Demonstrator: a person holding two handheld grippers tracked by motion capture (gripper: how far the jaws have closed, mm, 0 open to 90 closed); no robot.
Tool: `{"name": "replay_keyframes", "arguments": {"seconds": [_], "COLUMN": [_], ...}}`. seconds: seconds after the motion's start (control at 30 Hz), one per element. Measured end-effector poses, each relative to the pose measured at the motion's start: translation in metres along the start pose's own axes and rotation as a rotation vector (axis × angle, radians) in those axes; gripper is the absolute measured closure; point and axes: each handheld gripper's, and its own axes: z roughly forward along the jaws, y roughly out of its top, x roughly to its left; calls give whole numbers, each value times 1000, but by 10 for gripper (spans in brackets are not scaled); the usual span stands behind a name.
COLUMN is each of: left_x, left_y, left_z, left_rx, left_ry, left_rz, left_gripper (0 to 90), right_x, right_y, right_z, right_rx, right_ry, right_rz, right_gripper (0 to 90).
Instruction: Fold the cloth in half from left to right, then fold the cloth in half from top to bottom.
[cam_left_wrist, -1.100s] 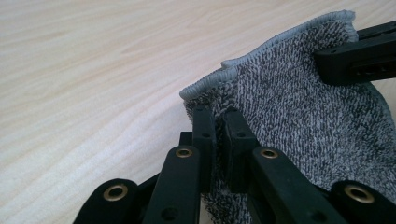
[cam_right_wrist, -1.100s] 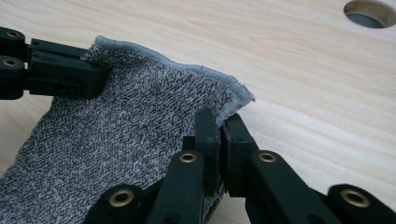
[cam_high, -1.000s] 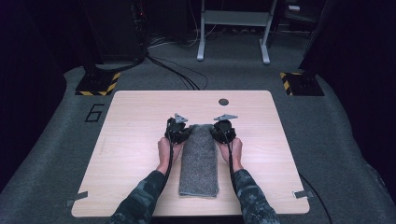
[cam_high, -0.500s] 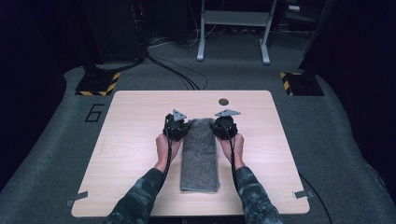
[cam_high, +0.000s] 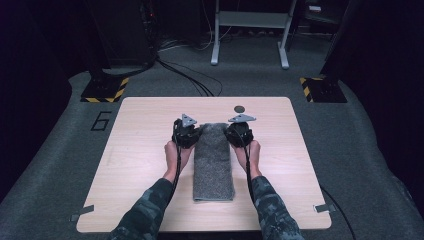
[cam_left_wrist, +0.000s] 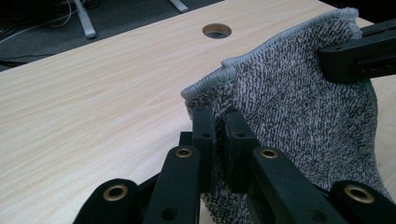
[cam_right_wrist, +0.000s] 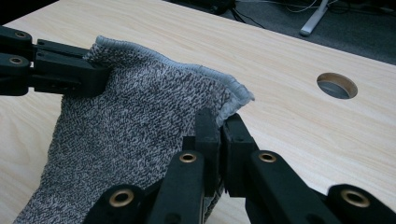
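- Left gripper (cam_high: 192, 131): jaws closed on the far left corner of the grey towel (cam_high: 214, 162); in the left gripper view (cam_left_wrist: 218, 135) the hemmed edge sits pinched between the two black jaws.
- Right gripper (cam_high: 234, 131): jaws closed on the far right corner of the same towel; in the right gripper view (cam_right_wrist: 219, 135) the hem (cam_right_wrist: 233, 93) curls just above the jaw tips.
- Towel spans between the two grippers at its far end, lifted off the table (cam_high: 145, 150) there and sagging slightly in the middle.
- Rest of the towel trails back from the grippers toward the person, lying flat between the forearms.
- Round cable hole (cam_high: 240, 108) lies just beyond the right gripper, apart from the towel.
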Motion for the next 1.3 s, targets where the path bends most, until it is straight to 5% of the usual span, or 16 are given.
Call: {"name": "replay_keyframes", "arguments": {"seconds": [0.6, 0.87, 1.3], "left_x": [2, -10, -28], "left_y": [18, 4, -18], "left_z": [-15, -27, -34], "left_rx": [-86, -115, -97], "left_ry": [42, 21, -12], "left_rz": [69, 94, 115], "left_gripper": [850, 847, 841], "right_x": [1, 9, 11], "right_y": [25, 9, -17], "right_z": [-12, -26, -40], "right_rx": [-93, -120, -121], "right_ry": [-18, 10, 41], "right_rz": [-69, -89, -123], "right_gripper": [872, 869, 868]}}
